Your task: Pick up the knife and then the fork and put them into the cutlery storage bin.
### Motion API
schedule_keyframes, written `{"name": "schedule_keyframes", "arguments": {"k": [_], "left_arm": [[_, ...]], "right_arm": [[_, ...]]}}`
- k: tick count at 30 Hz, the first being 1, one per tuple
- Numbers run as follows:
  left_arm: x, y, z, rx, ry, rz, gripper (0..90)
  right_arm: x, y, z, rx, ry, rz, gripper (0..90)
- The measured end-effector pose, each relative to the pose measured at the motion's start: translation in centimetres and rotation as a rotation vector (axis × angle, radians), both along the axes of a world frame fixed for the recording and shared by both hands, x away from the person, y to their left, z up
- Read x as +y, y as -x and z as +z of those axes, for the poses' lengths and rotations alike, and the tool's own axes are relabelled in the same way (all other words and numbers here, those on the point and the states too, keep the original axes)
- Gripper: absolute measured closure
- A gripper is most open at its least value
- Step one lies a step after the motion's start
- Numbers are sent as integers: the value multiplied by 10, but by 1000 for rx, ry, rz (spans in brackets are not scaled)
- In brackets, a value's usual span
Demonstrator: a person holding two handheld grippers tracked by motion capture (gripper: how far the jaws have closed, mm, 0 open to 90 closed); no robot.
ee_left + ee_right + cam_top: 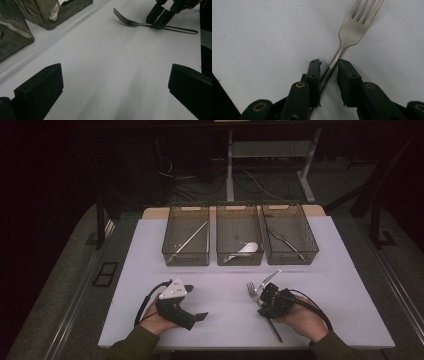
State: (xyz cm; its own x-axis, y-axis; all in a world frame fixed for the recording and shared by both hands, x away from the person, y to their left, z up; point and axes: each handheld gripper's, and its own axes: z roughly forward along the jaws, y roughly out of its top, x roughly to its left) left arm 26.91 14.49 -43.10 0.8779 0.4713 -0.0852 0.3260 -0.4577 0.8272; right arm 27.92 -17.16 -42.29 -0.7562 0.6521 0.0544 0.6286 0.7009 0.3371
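The right gripper (329, 72) straddles the silver metal fork's (352, 32) handle, jaws narrowly apart, not clamped. The left gripper view shows that fork (135, 23) flat on the white desk (107, 65). The left gripper's (192, 316) jaws stand wide apart.

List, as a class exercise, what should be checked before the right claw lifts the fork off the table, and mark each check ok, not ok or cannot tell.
1. Fork lies flat on the white table: ok.
2. Right claw straddles the fork's handle, one jaw on each side: ok.
3. Both jaws pressing firmly on the handle: not ok; a gap shows beside the handle in the right gripper view.
4. Grip placed near the fork's neck, so the long handle end may sag when lifted: cannot tell.
5. Left claw open and away from the fork: ok.
6. Three bins at the far side within reach, each already holding cutlery: ok.
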Motion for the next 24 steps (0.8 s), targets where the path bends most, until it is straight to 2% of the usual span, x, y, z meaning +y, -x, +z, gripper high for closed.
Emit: {"name": "schedule_keyframes", "arguments": {"k": [3, 7, 10, 13, 21, 24], "left_arm": [[0, 0, 0, -1, -4, -3, 0], [0, 0, 0, 0, 0, 0, 0], [0, 0, 0, -2, -4, -3, 0], [0, 0, 0, -2, -4, -3, 0], [0, 0, 0, -3, -5, -4, 0], [0, 0, 0, -3, -1, -3, 0]], "right_arm": [[3, -3, 1, 28, 19, 11, 713], [7, -5, 2, 20, 64, 35, 736], [7, -6, 2, 18, 78, 41, 782], [6, -7, 2, 10, 84, 56, 827], [6, -8, 2, -2, 90, 96, 849], [4, -7, 2, 1, 69, 102, 849]]}}
